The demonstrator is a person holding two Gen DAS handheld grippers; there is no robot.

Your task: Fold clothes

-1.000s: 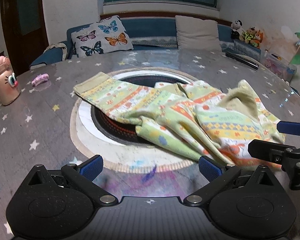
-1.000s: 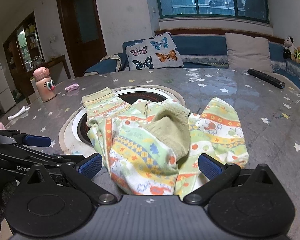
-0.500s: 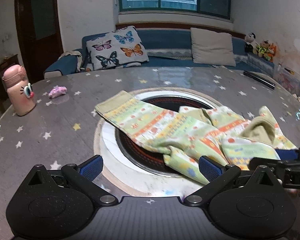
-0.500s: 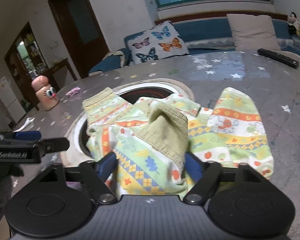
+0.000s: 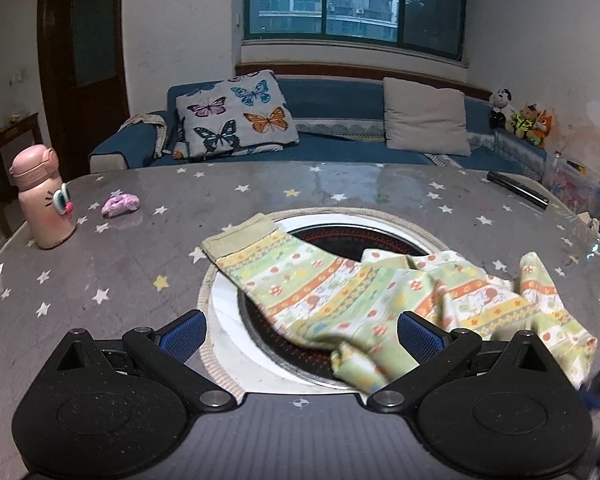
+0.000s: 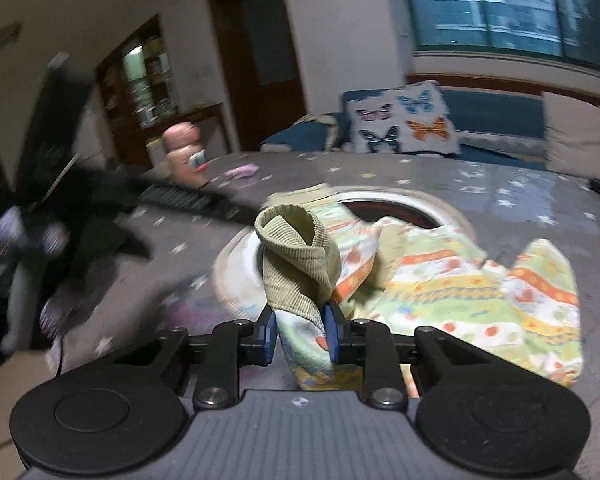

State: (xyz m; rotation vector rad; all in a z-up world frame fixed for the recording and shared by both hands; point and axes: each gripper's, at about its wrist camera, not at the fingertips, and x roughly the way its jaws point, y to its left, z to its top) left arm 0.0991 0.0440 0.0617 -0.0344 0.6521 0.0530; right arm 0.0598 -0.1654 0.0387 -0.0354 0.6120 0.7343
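A small pair of patterned green, yellow and orange trousers (image 5: pixel 380 300) lies crumpled over the round hob in the middle of the star-printed table (image 5: pixel 140 280). One leg stretches toward the far left, ending in a plain olive cuff (image 5: pixel 240 238). My left gripper (image 5: pixel 300 336) hovers open above the near edge of the hob, nothing between its fingers. My right gripper (image 6: pixel 300 334) is shut on the trousers (image 6: pixel 460 292) near their ribbed olive waistband (image 6: pixel 296 256), which stands up above the blue pads. The left gripper shows as a dark blur (image 6: pixel 100 200) in the right wrist view.
A pink cartoon bottle (image 5: pixel 44 200) and a small pink cloth (image 5: pixel 120 204) sit at the table's far left. A black remote (image 5: pixel 518 189) lies at the far right. Behind the table is a blue sofa (image 5: pixel 340 128) with a butterfly cushion, a beige cushion and soft toys.
My right gripper has shut on the trousers near the waistband and lifted them, the view tilting. My left gripper has pulled back and up, still open.
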